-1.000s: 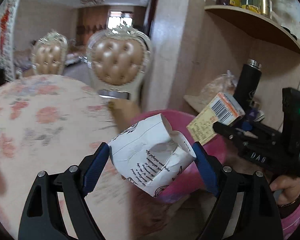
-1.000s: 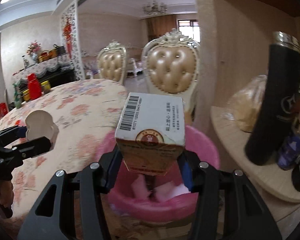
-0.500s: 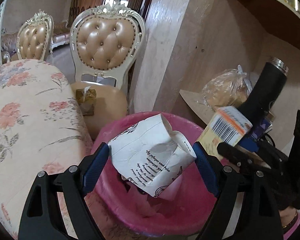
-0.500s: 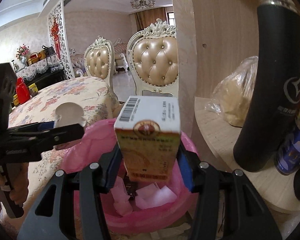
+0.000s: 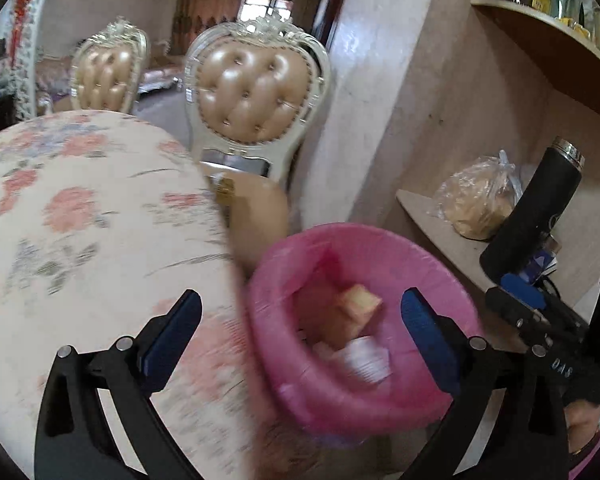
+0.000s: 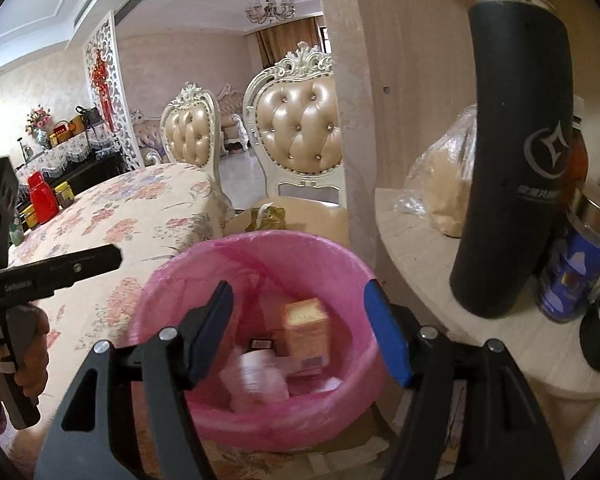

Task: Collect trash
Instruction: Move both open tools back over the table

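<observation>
A bin lined with a pink bag (image 5: 440, 264) (image 6: 171, 288) stands beside the table. Inside it lie an orange carton (image 5: 358, 304) (image 6: 306, 330) and a crumpled white paper bag (image 5: 364, 360) (image 6: 255, 376), blurred. My left gripper (image 5: 300, 334) is open and empty, above the bin's left rim. My right gripper (image 6: 300, 330) is open and empty, directly over the bin. Each gripper shows in the other's view, the right one (image 5: 540, 320) at the bin's right, the left one (image 6: 59, 268) at its left.
A table with a floral cloth (image 5: 79, 220) (image 6: 139, 208) lies left of the bin. Padded chairs (image 5: 255, 100) (image 6: 300, 128) stand behind. A shelf (image 6: 440, 248) on the right holds a black flask (image 6: 516, 152), a bagged loaf (image 5: 480, 204) and a blue can (image 6: 572, 276).
Both grippers have opened. The white paper bag and the orange carton have dropped into the pink bin. The left gripper has swung left and back.
</observation>
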Demonstrator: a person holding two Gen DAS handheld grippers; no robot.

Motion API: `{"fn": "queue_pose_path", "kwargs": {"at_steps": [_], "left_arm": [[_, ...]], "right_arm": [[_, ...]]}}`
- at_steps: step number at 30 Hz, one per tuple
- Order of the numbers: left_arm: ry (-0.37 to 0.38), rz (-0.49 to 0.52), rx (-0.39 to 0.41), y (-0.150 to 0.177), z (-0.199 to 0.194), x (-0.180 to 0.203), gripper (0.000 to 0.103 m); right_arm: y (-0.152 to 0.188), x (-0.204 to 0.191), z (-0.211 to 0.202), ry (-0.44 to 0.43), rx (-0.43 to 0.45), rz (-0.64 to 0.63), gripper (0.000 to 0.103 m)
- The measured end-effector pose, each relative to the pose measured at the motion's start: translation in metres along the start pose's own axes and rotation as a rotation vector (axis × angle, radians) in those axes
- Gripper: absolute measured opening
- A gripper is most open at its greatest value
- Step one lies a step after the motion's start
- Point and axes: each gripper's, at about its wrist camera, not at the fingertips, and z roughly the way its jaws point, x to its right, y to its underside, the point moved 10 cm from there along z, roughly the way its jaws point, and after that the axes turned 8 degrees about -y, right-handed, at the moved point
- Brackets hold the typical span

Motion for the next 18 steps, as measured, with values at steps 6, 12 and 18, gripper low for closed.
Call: {"fn": "queue_pose_path", "kwargs": {"at_steps": [6,12,18], "left_arm": [[-0.144,-0.002,0.051,0.028,-0.058,-0.059,0.094],[-0.277,-0.087,0.071,0.061,-0.119,-0.132,0.094],[-0.472,-0.188,0.103,0.108,-0.193,-0.215,0.094]], "right_arm": [[-0.001,-0.067,0.004,-0.093,0.0,-0.07,0.077],[0.012,-0.167,0.031,-0.234,-0.06,-0.167,0.08],[0.035,-0.266,0.05,-0.382,-0.124,-0.261,0.08]]}}
